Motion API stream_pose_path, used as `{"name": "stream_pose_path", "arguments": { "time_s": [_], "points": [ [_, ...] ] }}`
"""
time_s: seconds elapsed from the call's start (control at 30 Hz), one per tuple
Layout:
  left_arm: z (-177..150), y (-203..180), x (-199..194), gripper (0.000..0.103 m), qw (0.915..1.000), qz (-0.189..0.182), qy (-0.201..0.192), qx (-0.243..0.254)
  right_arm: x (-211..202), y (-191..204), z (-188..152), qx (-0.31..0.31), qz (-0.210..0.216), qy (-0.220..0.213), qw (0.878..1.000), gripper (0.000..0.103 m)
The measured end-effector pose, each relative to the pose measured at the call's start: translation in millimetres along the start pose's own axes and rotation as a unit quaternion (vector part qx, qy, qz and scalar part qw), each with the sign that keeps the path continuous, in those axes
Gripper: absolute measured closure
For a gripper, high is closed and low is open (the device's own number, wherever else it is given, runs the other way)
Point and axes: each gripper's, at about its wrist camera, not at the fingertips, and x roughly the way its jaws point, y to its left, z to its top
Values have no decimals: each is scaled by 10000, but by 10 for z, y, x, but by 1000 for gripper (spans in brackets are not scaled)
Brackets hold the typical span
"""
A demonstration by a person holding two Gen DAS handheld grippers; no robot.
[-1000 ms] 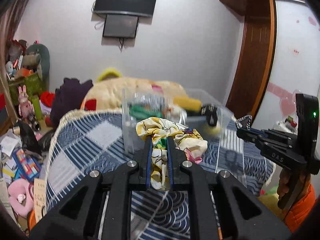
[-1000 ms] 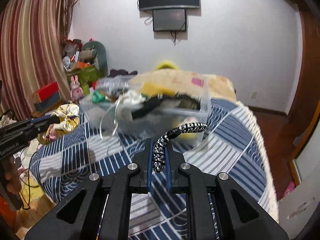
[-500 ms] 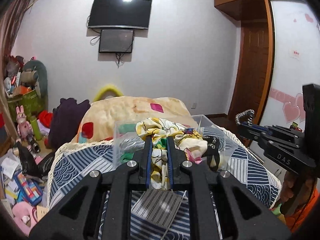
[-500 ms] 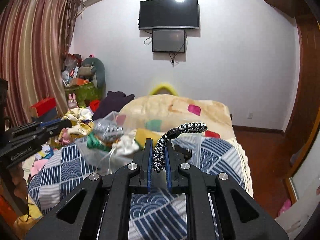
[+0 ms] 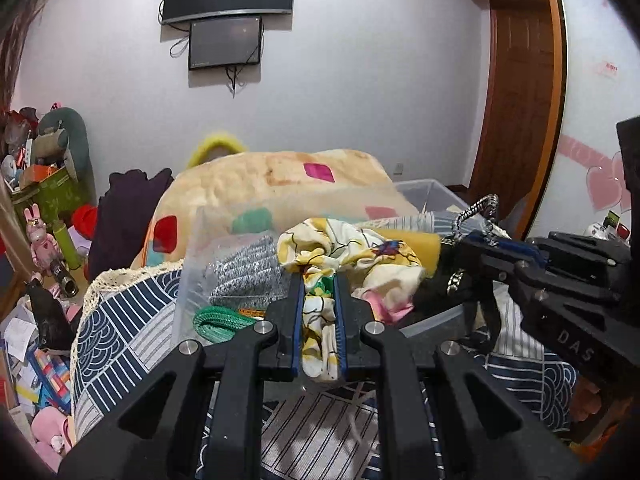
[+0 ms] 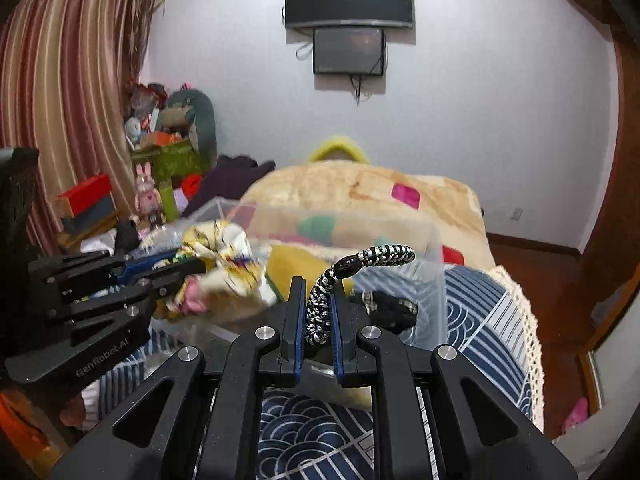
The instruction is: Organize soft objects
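The left gripper is clenched on a yellow floral cloth, whose crumpled bulk bunches up above the blue-lined jaws while a short tail hangs below them. The right gripper is clamped on a black-and-white braided cord, which rises from between the jaws and bends over to the right. Each tool shows in the other's view: from the left wrist the right gripper comes in from the right edge with the cord at its tip, and from the right wrist the left gripper comes in from the left with the cloth.

Just beyond both sets of jaws stands a clear plastic bin on a blue-and-white patterned bedspread. The cloth and cord are held over or at its near side. Inside lie a green woven item, a silvery packet, a yellow piece and a black item.

Farther back a beige blanket with coloured patches is heaped on the bed. Two dark screens hang on the far wall.
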Motion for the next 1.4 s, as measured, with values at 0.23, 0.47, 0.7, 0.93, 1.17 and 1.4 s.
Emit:
{"name": "stream_pose_path", "arguments": {
  "time_s": [0.23, 0.47, 0.7, 0.93, 1.17, 1.4],
  "points": [
    [-13, -13, -11, 79, 9999, 93, 51, 73, -30, -82, -86, 150, -41, 166, 9997, 80],
    [-44, 54, -133, 59, 9999, 30, 86, -108, -214, -199, -140, 328, -25, 125, 9994, 48],
    [-85, 38, -288, 57, 9999, -50, 56, -107, -275, -231, -177, 316, 120, 110, 9994, 48],
    [-30, 34, -611, 55, 9993, -159, -264, -192, -489, -188, -85, 268, 148, -209, 9993, 48],
    [-9, 12, -1085, 47, 9962, -158, -818, -235, -839, -87, 23, 107, 152, -767, 9969, 48],
    [-57, -7, -1417, 34, 9922, -133, -1200, -321, -1075, 32, 68, 54, 180, -1163, 9930, 38]
  ]
}}
